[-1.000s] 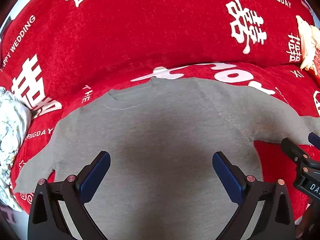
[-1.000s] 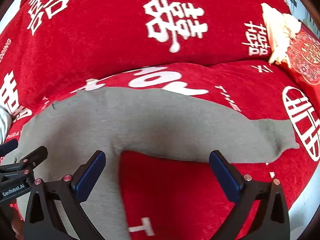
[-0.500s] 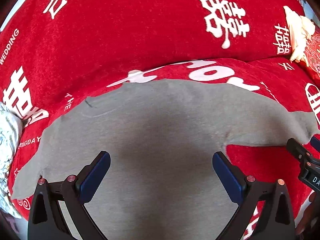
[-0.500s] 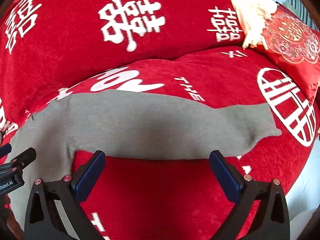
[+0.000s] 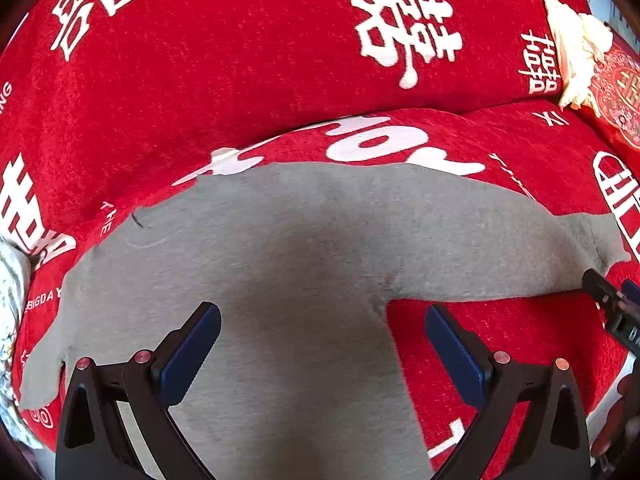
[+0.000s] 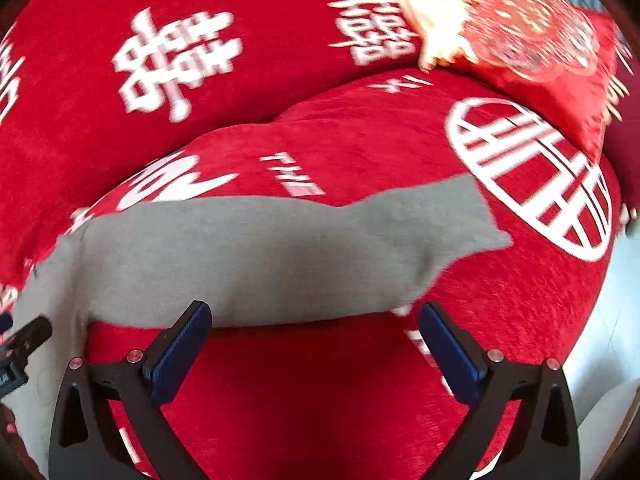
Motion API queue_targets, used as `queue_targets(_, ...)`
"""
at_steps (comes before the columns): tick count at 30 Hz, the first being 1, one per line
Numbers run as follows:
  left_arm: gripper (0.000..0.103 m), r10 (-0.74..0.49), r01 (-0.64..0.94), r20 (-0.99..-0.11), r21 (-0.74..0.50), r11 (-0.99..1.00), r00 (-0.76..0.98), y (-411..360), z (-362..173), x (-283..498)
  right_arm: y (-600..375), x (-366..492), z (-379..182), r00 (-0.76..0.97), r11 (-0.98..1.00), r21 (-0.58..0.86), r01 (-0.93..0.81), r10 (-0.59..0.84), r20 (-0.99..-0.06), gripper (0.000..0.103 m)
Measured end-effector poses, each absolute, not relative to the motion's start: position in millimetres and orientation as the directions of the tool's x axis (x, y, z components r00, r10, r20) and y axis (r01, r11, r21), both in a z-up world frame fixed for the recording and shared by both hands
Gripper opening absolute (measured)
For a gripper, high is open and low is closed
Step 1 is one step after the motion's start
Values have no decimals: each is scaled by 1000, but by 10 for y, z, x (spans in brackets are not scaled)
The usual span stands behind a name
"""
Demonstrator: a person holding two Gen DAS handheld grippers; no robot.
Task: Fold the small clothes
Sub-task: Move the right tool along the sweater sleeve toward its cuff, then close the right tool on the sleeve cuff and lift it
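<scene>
A small grey long-sleeved top (image 5: 288,264) lies flat on a red sofa seat, sleeves spread to either side. My left gripper (image 5: 320,344) hangs open above its body, near the right armpit, nothing between its blue pads. The right sleeve (image 6: 280,256) stretches across the right wrist view, cuff pointing right. My right gripper (image 6: 316,340) stands open just in front of that sleeve's lower edge, over bare red fabric. The right gripper's tip (image 5: 608,300) also shows at the left view's right edge, near the cuff.
The red sofa cover (image 5: 240,60) with white lettering rises into a backrest behind the top. A red embroidered cushion with cream fringe (image 6: 532,40) sits at the back right. A pale patterned cloth (image 5: 10,292) lies at the far left. The seat's right edge (image 6: 600,288) drops off.
Both grippers have shifted to the right along the top. The right gripper has moved from the armpit out along the sleeve toward the cuff. Both stay open.
</scene>
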State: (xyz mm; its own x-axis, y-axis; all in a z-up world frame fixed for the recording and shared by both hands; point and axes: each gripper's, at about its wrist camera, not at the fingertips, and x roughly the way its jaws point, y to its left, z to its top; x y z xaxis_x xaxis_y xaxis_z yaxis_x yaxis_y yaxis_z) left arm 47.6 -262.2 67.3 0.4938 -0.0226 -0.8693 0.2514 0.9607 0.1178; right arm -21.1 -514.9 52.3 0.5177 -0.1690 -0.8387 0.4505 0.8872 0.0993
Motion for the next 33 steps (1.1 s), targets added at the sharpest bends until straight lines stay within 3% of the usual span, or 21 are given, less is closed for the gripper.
queue_targets(9, 102, -24, 270, -872, 125, 955, 489, -2759, 607, 463, -5798, -199, 161, 513, 790, 201, 579, -162, -843, 102)
queue_targets(14, 102, -17, 268, -873, 131, 955, 487, -2774, 588, 489, -5911, -106, 161, 594, 782, 269, 561, -154, -790, 102)
queue_targets(16, 102, -18, 268, -873, 131, 954, 488, -2778, 586, 495, -5933, -48, 152, 604, 793, 261, 551, -163, -780, 95)
queue_targets(17, 102, -18, 268, -872, 131, 954, 488, -2775, 584, 497, -5937, -4, 141, 601, 803, 249, 541, -162, -783, 81)
queue_targets(18, 102, -18, 268, -873, 130, 954, 488, -2775, 579, 497, -5939, 31, 130, 592, 814, 233, 532, -161, -789, 59)
queue_targets(19, 102, -18, 268, -873, 130, 955, 487, -2773, 575, 501, -5956, 63, 110, 581, 821, 225, 525, -153, -799, 44)
queue_targets(20, 102, -18, 267, -875, 128, 955, 485, -2770, 571, 504, -5991, 77, 75, 571, 818, 235, 525, -133, -810, 14)
queue_targets(21, 102, -21, 267, -876, 124, 956, 482, -2764, 567, 506, -6065, 63, 19, 562, 800, 266, 538, -105, -821, 7)
queue_targets(26, 102, -9, 247, -876, 126, 961, 482, -2650, 529, 518, -6273, -293, 168, 646, 718, 373, 588, -139, -751, 7)
queue_targets(33, 102, -13, 179, -891, 77, 981, 454, -2252, 450, 468, -6116, -336, 358, 649, 741, 345, 576, -158, -744, 7)
